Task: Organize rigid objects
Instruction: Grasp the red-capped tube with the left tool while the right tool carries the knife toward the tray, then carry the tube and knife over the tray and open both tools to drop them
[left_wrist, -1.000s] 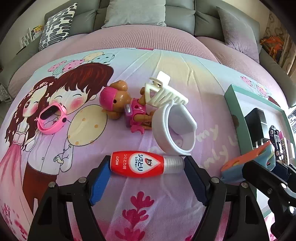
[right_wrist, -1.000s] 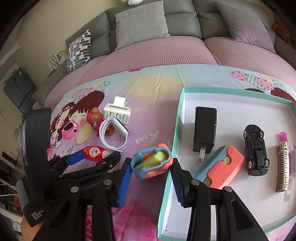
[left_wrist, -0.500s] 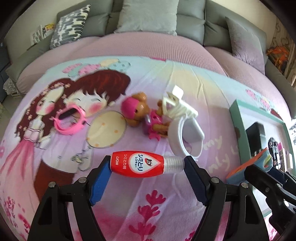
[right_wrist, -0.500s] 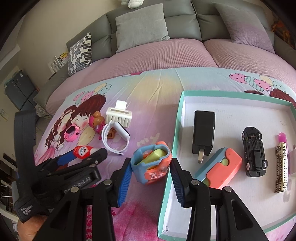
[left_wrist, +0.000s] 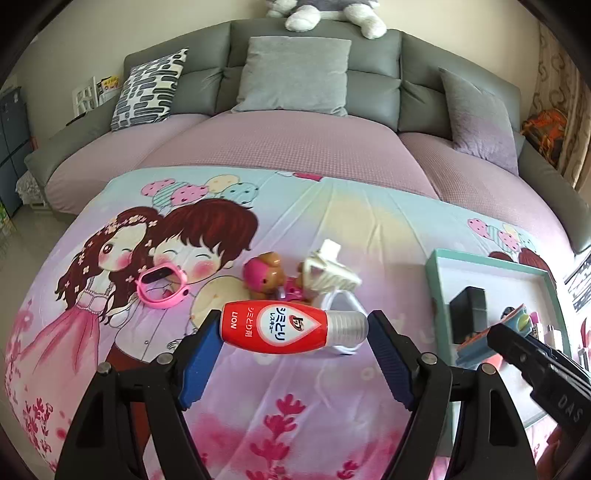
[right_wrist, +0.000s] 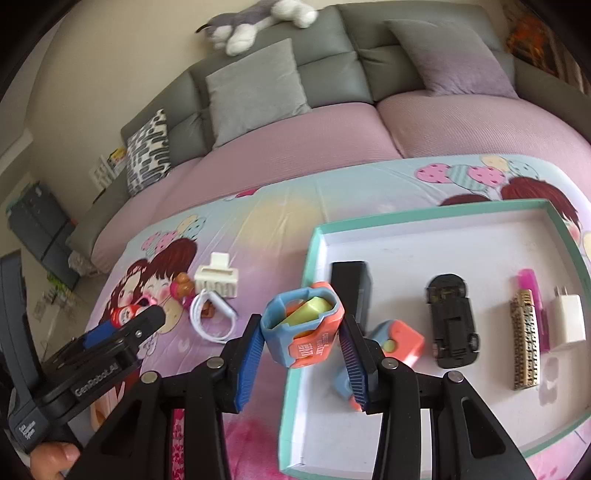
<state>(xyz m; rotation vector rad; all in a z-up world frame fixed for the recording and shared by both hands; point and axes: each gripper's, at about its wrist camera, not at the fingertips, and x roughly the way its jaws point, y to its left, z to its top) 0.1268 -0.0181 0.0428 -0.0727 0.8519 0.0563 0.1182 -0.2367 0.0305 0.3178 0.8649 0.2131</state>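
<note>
My left gripper (left_wrist: 295, 332) is shut on a red stain-remover bottle (left_wrist: 280, 326) with a clear cap, held crosswise above the printed sheet. My right gripper (right_wrist: 301, 332) is shut on a blue and orange toy case (right_wrist: 301, 326) with a yellow-green piece inside, lifted over the left rim of the teal tray (right_wrist: 310, 254). In the tray lie a black charger (right_wrist: 351, 277), a matching blue and orange toy (right_wrist: 397, 338), a black toy car (right_wrist: 452, 325), a gold-patterned clip (right_wrist: 524, 343) and a white plug (right_wrist: 569, 321). The left gripper with its bottle (right_wrist: 125, 314) shows at the lower left of the right wrist view.
On the sheet lie a pink watch (left_wrist: 160, 288), a brown and pink toy dog (left_wrist: 264, 275), a cream hair claw (left_wrist: 327, 271) and a white band (right_wrist: 212, 317). A grey sofa (left_wrist: 295, 85) with cushions stands behind. A hand (right_wrist: 55, 456) holds the left gripper.
Both grippers have risen with their loads. The red bottle has left the sheet. The right gripper has carried the toy case rightward, over the tray's left rim.
</note>
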